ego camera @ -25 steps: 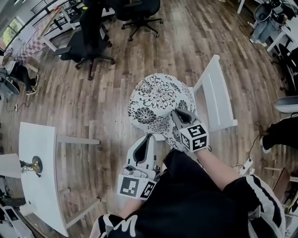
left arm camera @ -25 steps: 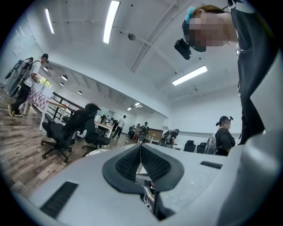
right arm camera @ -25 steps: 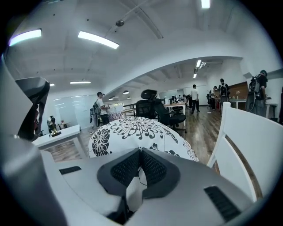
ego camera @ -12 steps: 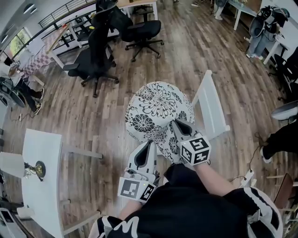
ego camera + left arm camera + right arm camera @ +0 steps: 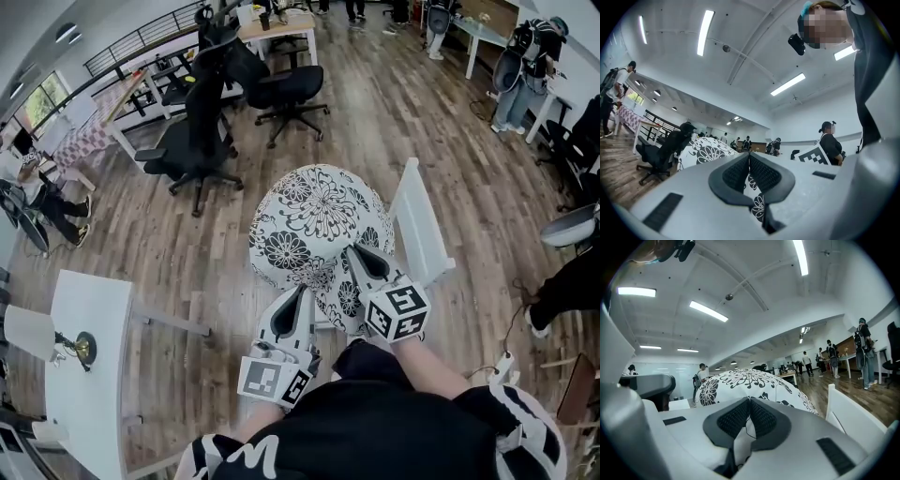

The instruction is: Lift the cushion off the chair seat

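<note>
The left tongs (image 5: 300, 292) are shut, with a fold of patterned cloth pinched between the pads; the left gripper view shows the jaws (image 5: 749, 157) pressed together on that fold. The right tongs (image 5: 352, 251) are shut too, and their own view shows the jaws (image 5: 750, 401) nipping a pleat of white cloth. Both folds belong to the cushion (image 5: 314, 211), so the 2 pairs of tongs hold its near edge side by side, left and right.

From the tongs the cushion swells away and upward as a round, flowered dome (image 5: 750, 380), its far side hanging free. It sits over the seat of the white chair (image 5: 419, 220), whose back runs along the cushion's right edge in the head view. The seat itself is almost wholly hidden underneath, so whether the cushion's far edge is clear of it cannot be told.

The step in hand looks like the lift itself, with the grip already made. The next move probably calls for raising both tongs evenly, keeping the pinch firm so the cloth does not slip, until the whole cushion hangs free of the seat.
</note>
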